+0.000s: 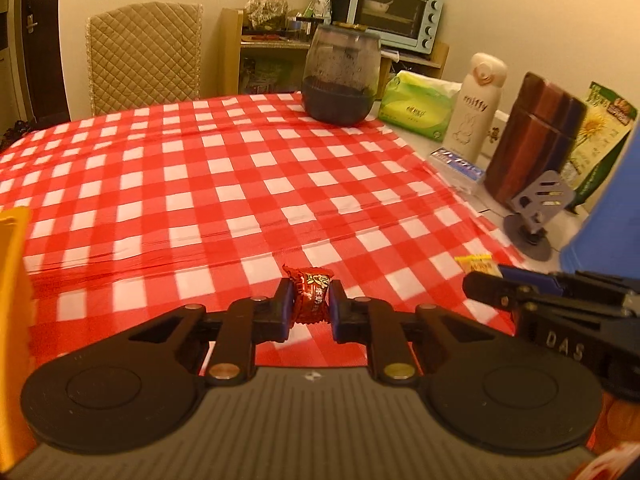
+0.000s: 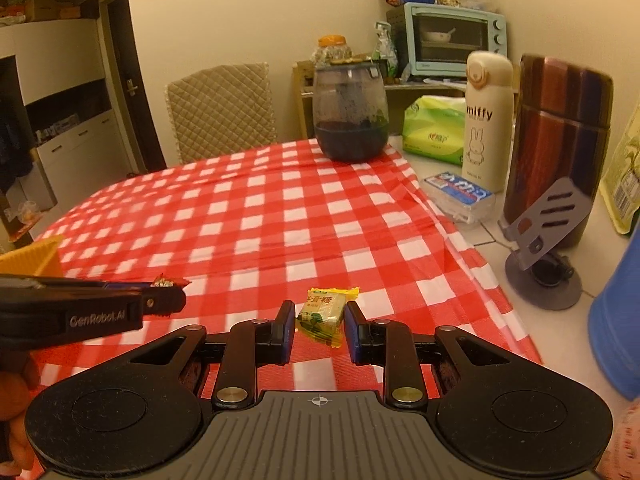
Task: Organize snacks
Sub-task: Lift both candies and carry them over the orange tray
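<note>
Red-and-white checked cloth is covering the desk [image 1: 224, 184] I am working over, in a warmly lit kitchen corner. I am gripping a red-wrapped candy [image 1: 310, 295] in the left claw [image 1: 310, 308]; both blue pads are pressing against its sides, and it is sitting between the fingertips just above the cloth, low in the middle of the left wrist view. I am also holding a yellow-and-green wrapped candy [image 2: 322, 316] in the right claw [image 2: 320, 330], whose pads are touching the wrapper on either side; I cannot tell whether it is resting on the cloth or hanging just above it. The two claws are working side by side: the left one is showing at the left edge of the right wrist view, with the red wrapper poking out at its tip. An orange container [image 2: 34, 258] is sitting at the far left edge of the cloth. Further back, a dark glass jar [image 1: 340, 76] is standing on the far edge of the cloth. To the right, off the cloth, a green tissue pack [image 2: 434, 130], a white Miffy bottle [image 2: 486, 120], a dark striped flask [image 2: 558, 140] and a grey phone stand [image 2: 540, 248] are lining up. A quilted chair [image 1: 144, 54] and a pale blue toaster oven [image 1: 394, 10] are standing beyond the desk.
</note>
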### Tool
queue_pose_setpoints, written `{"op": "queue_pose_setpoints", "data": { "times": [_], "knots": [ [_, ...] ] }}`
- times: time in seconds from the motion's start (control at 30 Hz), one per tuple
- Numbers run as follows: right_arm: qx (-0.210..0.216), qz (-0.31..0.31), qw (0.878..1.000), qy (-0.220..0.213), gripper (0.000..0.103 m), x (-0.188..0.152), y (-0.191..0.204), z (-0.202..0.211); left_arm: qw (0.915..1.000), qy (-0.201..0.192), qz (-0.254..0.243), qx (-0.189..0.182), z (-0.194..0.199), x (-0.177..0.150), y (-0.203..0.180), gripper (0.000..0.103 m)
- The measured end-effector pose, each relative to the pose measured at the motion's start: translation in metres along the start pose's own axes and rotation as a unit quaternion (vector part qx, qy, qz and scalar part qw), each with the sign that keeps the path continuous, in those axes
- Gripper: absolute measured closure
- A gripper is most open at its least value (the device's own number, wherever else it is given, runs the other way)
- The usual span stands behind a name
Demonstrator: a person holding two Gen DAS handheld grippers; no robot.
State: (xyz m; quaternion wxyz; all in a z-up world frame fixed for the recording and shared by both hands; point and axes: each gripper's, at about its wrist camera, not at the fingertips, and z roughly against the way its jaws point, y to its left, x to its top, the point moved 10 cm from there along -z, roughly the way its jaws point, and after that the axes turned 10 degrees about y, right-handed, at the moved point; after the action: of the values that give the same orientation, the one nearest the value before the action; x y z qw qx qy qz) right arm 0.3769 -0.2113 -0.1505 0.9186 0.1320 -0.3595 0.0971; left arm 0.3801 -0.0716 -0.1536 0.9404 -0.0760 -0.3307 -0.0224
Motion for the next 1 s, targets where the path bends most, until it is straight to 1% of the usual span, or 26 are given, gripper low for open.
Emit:
{"op": "queue_pose_setpoints", "data": {
  "times": [0.27,0.53,0.77,1.0],
  "knots": [
    [0.008,0.019,1.0,0.001,0.077,0.014,0.024,0.061,0.9999,-0.015,0.0,-0.003,0.07,-0.01,-0.006,0.087],
    [0.023,0.043,0.999,-0.014,0.076,0.02,0.059,0.12,0.9992,-0.04,0.008,-0.002,0.141,-0.024,-0.001,0.087],
    [0.034,0.069,0.997,-0.021,0.077,0.011,0.092,0.154,0.9985,-0.053,0.012,0.004,0.187,-0.043,0.006,0.087],
    [0.05,0.074,0.996,-0.02,0.076,-0.011,0.121,0.169,0.998,-0.055,0.03,0.01,0.219,-0.069,0.022,0.087]
  ]
}}
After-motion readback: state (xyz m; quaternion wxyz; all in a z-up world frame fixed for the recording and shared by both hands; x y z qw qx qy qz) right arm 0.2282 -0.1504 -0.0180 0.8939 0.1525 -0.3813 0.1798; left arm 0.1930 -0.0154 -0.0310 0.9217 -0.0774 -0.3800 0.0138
